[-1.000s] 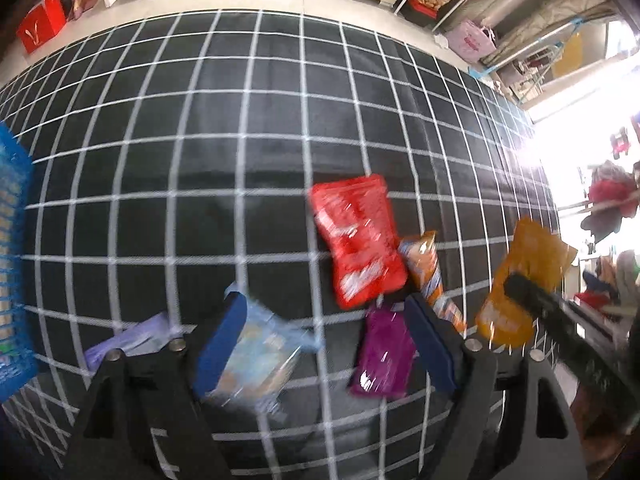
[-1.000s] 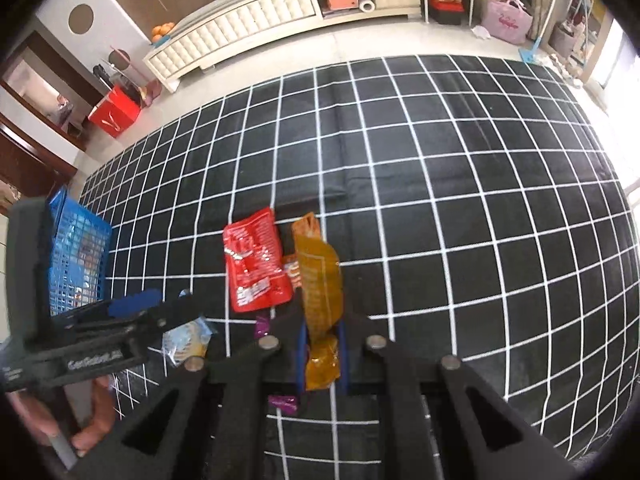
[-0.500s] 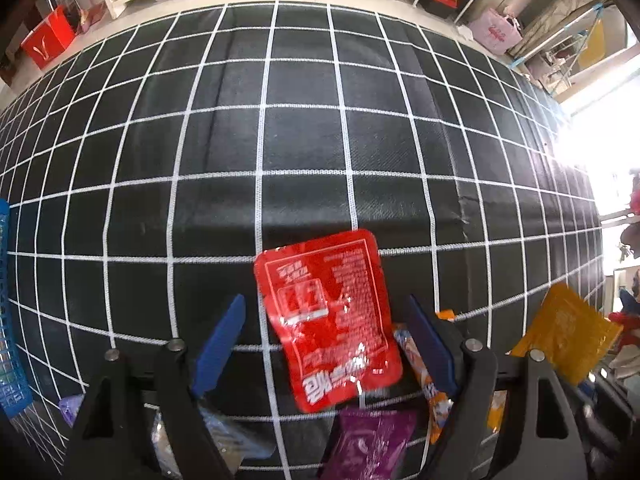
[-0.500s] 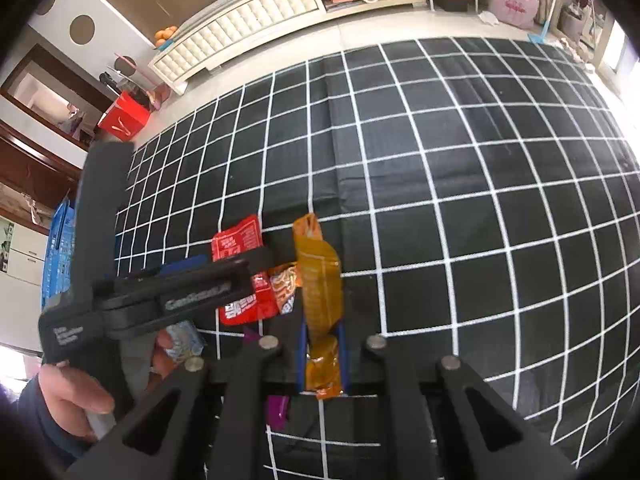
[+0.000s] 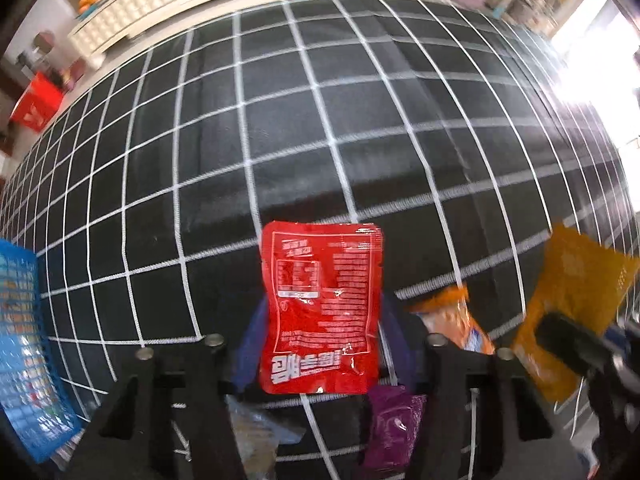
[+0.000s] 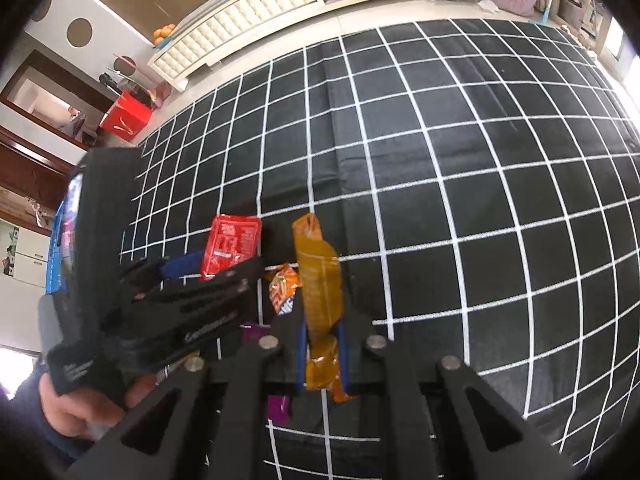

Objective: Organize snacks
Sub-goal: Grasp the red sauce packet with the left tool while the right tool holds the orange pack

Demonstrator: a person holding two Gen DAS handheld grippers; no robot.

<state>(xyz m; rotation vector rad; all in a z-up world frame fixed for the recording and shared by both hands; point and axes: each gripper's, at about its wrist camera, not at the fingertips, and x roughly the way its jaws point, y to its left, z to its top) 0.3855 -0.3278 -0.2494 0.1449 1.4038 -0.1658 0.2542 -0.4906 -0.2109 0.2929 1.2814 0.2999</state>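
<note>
- The tabletop [image 6: 460, 184] carried a black cloth with a white grid.
- A blue basket [image 5: 24, 344] stood at its left edge.
- The left gripper [image 5: 320, 344] had its blue pads spread on either side of a red snack packet [image 5: 320, 312]; whether they pressed it, I cannot tell.
- The right gripper [image 6: 322, 354] was clenched on a yellow-orange snack bag [image 6: 318, 280].
- An orange packet [image 6: 285, 286] lay between both snacks.
- A purple packet [image 5: 394, 428] lay nearest the camera.
</note>
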